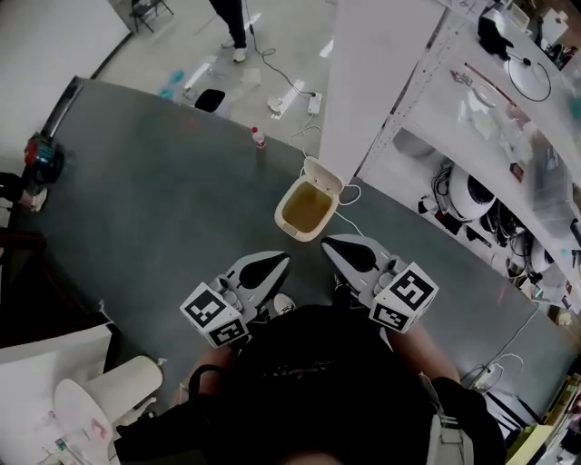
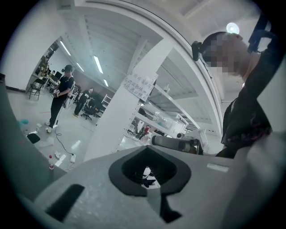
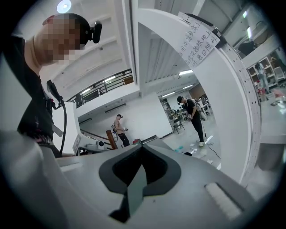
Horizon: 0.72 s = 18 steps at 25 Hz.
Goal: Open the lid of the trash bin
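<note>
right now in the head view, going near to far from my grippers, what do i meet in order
left gripper and right gripper side by side → trash bin, lid up → small bottle → white power strip → person's legs at the top edge

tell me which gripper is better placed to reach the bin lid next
Right, probably: the right gripper lies nearer the trash bin and its raised lid than the left gripper; both are shut, empty.

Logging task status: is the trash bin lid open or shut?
Open. The lid is flipped back off the trash bin, and the head view looks into its yellowish inside.
</note>
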Each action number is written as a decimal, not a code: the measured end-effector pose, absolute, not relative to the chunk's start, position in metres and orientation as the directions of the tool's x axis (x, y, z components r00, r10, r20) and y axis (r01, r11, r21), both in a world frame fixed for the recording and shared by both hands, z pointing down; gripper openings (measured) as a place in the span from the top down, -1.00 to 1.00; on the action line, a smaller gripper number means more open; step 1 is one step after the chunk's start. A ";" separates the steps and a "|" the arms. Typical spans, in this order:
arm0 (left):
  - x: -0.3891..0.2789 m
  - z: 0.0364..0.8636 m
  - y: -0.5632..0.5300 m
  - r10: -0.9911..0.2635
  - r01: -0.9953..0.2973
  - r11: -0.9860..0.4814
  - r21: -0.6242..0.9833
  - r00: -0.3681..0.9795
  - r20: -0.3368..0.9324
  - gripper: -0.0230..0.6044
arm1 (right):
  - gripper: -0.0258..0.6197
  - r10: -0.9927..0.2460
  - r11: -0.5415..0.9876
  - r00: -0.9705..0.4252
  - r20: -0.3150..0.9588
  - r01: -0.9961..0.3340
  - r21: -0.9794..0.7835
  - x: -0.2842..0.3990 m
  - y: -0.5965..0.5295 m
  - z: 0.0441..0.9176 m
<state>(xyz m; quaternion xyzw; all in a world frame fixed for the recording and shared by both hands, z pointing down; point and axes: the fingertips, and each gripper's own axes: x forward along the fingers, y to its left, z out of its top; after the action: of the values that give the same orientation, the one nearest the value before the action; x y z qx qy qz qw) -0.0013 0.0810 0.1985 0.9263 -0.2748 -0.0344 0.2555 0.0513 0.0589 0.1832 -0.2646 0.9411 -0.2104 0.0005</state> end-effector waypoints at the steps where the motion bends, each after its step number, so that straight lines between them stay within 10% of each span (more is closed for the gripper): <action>1: -0.004 0.198 0.084 -0.535 -0.500 -0.714 0.489 0.841 0.078 0.92 | 0.90 -0.500 0.769 -0.859 0.110 -0.499 -0.399 0.051 0.063 0.182; 18: -0.043 0.183 0.117 -0.552 -0.486 -0.715 0.503 0.833 0.020 0.92 | 0.90 -0.536 0.742 -0.835 0.125 -0.536 -0.402 0.029 0.115 0.182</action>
<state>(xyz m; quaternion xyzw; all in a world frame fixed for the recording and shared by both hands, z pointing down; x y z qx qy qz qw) -0.0431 0.1167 0.1826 0.9237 -0.2810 -0.0658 0.2522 0.0289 0.1148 0.1821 -0.2871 0.9333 -0.2157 -0.0008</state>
